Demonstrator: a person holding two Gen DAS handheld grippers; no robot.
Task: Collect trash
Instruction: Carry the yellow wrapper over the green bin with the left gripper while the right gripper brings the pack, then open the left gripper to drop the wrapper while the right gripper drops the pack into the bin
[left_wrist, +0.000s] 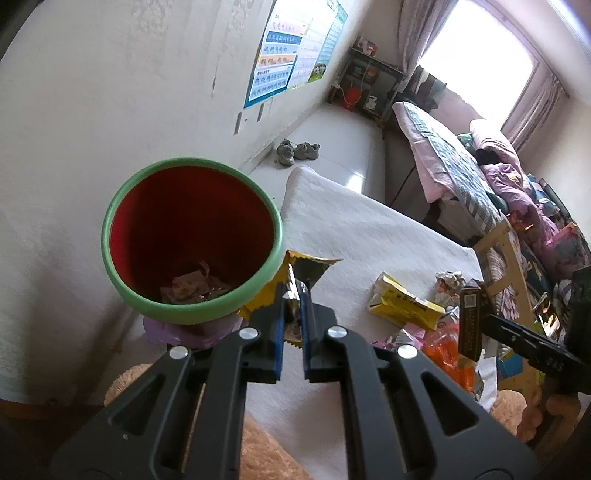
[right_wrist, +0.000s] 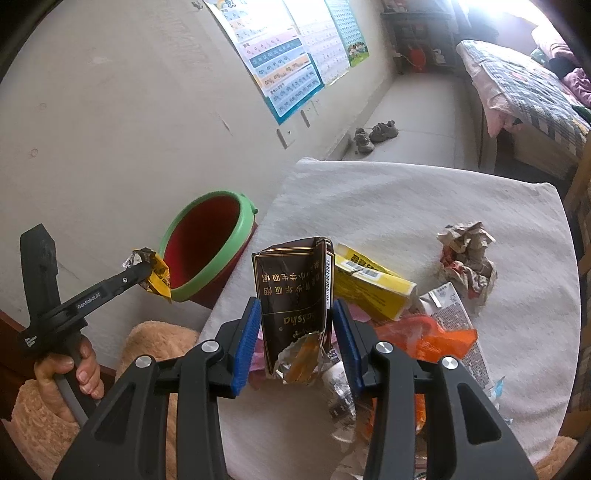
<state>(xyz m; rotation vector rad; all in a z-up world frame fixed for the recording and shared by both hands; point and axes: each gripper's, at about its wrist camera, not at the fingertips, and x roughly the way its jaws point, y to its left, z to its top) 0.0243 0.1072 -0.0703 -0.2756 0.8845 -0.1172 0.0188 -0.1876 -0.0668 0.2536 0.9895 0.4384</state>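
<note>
My left gripper (left_wrist: 291, 295) is shut on a yellow foil wrapper (left_wrist: 303, 269) and holds it just right of the green rim of the red bin (left_wrist: 192, 240), which has scraps at its bottom. From the right wrist view the same wrapper (right_wrist: 157, 275) hangs beside the bin (right_wrist: 207, 247). My right gripper (right_wrist: 295, 314) is shut on a torn brown cigarette pack (right_wrist: 291, 291), lifted above the white cloth. That pack (left_wrist: 470, 321) also shows at the right of the left wrist view. A yellow carton (right_wrist: 373, 288), a crumpled paper ball (right_wrist: 467, 254) and an orange wrapper (right_wrist: 436, 339) lie on the cloth.
The trash lies on a table covered in white cloth (right_wrist: 406, 206), with the bin against the wall on its left. A tan plush cushion (right_wrist: 155, 339) sits near the front. Shoes (right_wrist: 373, 134) lie on the floor beyond, and a bed (right_wrist: 524, 88) stands at the right.
</note>
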